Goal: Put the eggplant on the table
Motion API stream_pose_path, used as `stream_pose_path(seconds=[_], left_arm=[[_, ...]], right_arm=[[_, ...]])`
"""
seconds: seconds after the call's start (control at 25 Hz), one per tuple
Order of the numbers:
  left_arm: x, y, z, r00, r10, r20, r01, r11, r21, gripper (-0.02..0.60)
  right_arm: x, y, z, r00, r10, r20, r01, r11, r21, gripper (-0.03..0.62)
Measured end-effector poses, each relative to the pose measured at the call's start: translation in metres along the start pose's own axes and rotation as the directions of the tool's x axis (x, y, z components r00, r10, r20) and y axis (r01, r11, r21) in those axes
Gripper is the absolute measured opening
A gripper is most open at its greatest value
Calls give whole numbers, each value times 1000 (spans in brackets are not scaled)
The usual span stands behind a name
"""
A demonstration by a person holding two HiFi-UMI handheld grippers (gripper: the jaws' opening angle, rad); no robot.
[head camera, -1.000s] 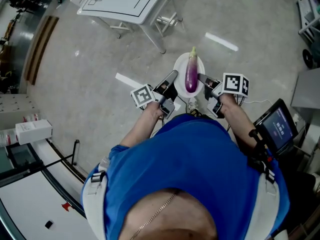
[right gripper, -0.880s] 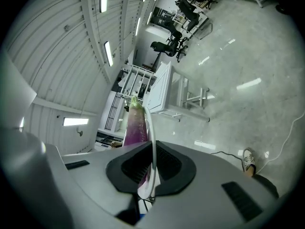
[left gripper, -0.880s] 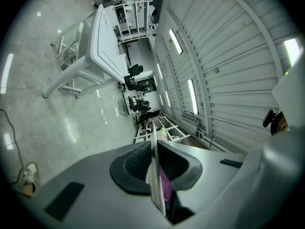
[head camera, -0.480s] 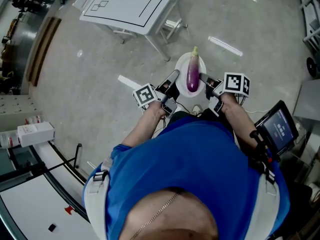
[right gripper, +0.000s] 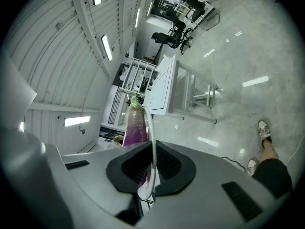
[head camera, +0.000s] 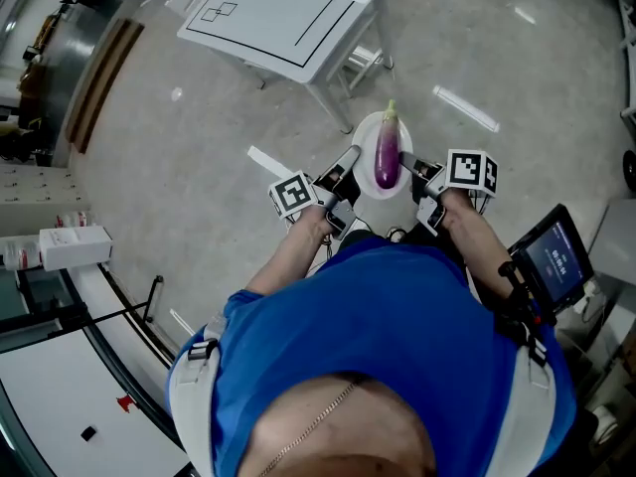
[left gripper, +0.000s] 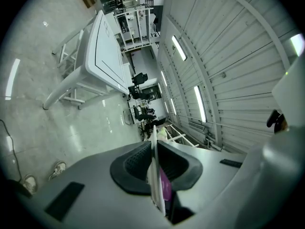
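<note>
While left gripper point(head camera: 345, 167) and right gripper point(head camera: 412, 170) jaws each pinch the plate point(head camera: 366, 147) bearing the eggplant point(head camera: 387, 155), short of the counter point(head camera: 288, 13), carrying is in hand; next probably approach, then set-down.

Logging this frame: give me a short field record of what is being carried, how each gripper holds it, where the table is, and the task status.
carried item: eggplant lying on a white plate
left gripper: jaws shut on the plate's left rim
right gripper: jaws shut on the plate's right rim
table: white table with black line markings, ahead of the plate
plate position: held in the air over the floor, short of the table
task status: eggplant not yet on the table
</note>
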State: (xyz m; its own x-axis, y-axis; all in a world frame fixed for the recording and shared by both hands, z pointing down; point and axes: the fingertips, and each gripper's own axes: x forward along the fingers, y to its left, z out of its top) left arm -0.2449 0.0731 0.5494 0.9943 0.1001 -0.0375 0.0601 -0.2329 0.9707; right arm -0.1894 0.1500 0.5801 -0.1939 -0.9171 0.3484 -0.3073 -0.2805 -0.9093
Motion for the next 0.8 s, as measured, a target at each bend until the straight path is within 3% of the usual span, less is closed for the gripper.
stream_pose_path(seconds=[0.08,0.28,0.64,0.8], left_arm=[[19,5,12,1000,10,26,-10,1000,5,46],[100,34,70,993,68,96,-73,996,43,43],[183,37,110,981,65,184,-72,997,31,35],[215,48,121,970,113,215,-122,992,31,35]], right_arm=[[7,-4,24,1000,8,-27,-9,1000,-10,15],[43,-22,128,994,23,-110,-28,999,-43,15],[57,-27,228,979,16,-205,-39,993,-107,15],[60,-38,267,970,10,-244,-42,991,-125,15]])
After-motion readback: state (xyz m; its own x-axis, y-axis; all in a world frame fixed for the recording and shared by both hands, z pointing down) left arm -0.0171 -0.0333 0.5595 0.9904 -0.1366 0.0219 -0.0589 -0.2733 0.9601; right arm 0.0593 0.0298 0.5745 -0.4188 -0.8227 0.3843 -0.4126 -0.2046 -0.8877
